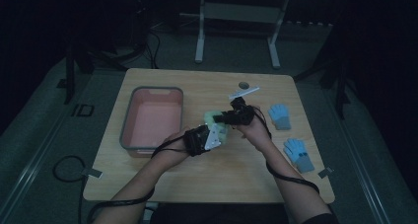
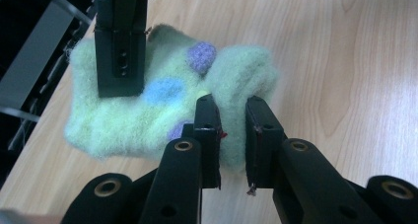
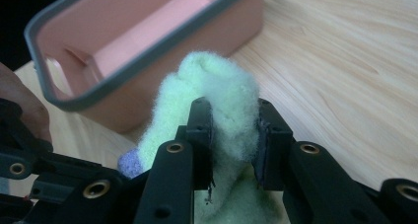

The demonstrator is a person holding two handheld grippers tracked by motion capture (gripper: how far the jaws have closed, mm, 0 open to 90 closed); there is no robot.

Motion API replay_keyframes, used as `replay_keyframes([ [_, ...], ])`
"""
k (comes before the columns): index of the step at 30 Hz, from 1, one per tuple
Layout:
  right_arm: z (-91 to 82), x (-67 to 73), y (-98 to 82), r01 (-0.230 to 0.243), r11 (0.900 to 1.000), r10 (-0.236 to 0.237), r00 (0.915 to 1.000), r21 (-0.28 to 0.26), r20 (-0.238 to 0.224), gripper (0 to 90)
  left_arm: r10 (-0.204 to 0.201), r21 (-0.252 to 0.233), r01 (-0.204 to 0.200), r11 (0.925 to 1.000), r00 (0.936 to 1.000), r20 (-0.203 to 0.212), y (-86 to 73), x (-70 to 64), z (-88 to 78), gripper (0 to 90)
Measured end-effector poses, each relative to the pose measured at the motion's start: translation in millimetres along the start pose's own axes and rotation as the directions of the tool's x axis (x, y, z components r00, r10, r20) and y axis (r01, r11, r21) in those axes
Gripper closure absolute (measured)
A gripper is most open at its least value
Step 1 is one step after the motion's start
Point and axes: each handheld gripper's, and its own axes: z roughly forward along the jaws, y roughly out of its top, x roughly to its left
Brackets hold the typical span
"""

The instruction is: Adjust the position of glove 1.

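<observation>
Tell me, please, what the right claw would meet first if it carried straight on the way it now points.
Probably the pink bin: beyond the fuzzy green glove that the right claw already grips, the bin's near wall lies ahead, though depth is unclear.

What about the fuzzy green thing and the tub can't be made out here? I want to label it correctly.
- Green fuzzy item: whether sock or glove; bunched, its lower part behind the left gripper in the left gripper view.
- Same item under the right gripper: bottom cut by the frame edge.
- Pink tub: high view too dim to check its floor.
</observation>
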Motion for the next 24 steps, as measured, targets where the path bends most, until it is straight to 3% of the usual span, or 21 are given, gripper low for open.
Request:
replay_keyframes([
  [9,17.1,19.2,33.8,0.037,0.999,-0.037,0.9990,-0.003,-0.026,72.8,-0.027,0.024,0.027,0.9994,0.9993,-0.025,-17.5,19.6,-27.2,78.3],
  [18,40.8,41.5,62.3,0.081,0.997,-0.080,0.9955,0.008,-0.052,72.8,-0.059,0.044,0.061,0.9971,0.9967,-0.057,-41.4,29.8,-49.9,78.3],
  [24,56.8,54.8,77.5,0.082,0.997,-0.081,0.9939,0.010,-0.075,72.7,-0.086,0.047,0.090,0.9949,0.9933,-0.077,-59.1,37.7,-66.7,78.2],
])
